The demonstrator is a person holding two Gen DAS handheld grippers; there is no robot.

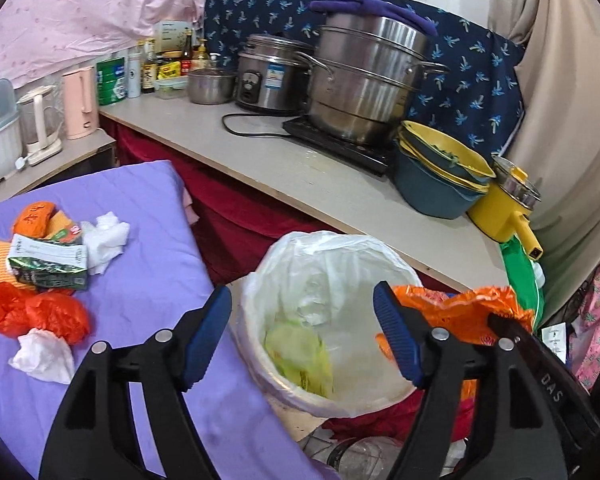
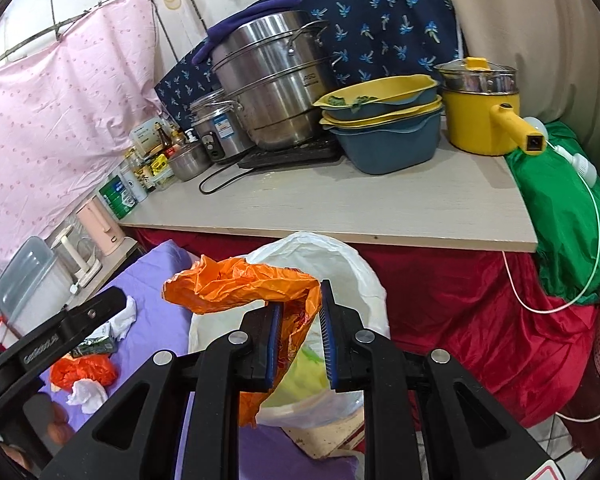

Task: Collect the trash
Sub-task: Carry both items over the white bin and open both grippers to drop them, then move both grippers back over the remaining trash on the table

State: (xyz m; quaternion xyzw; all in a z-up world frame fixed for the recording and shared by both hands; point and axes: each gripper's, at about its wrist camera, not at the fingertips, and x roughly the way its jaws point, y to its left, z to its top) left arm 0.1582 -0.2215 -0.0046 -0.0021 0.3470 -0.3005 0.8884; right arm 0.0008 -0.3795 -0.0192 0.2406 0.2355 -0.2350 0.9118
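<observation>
While the right gripper (image 2: pixel 300 328) hangs over the trash bin (image 2: pixel 364 272), its two blue pads are pinched on an orange plastic bag (image 2: pixel 240 284). The bag is caught near its right end; most of it bunches out to the left of the jaws, lying roughly crosswise to the fingers, and a looser tail droops down between them toward the bin's white liner. The bag sits above the bin's near left rim, partly over the purple cloth (image 2: pixel 156 280).

The left gripper (image 1: pixel 300 336) stands with its jaws wide apart and nothing between the pads. It hovers over the near side of the same bin (image 1: pixel 260 280), where a pale green wrapper (image 1: pixel 296 356) lies inside on the liner. From this side the orange bag (image 1: pixel 460 308) shows just beyond the left gripper's right finger, at the bin's right edge.

More litter waits on the purple cloth (image 1: pixel 148 208) to the left: a green carton (image 1: pixel 48 260), crumpled white tissue (image 1: pixel 108 240), a red plastic bag (image 1: pixel 36 312) and another tissue wad (image 1: pixel 44 354).
</observation>
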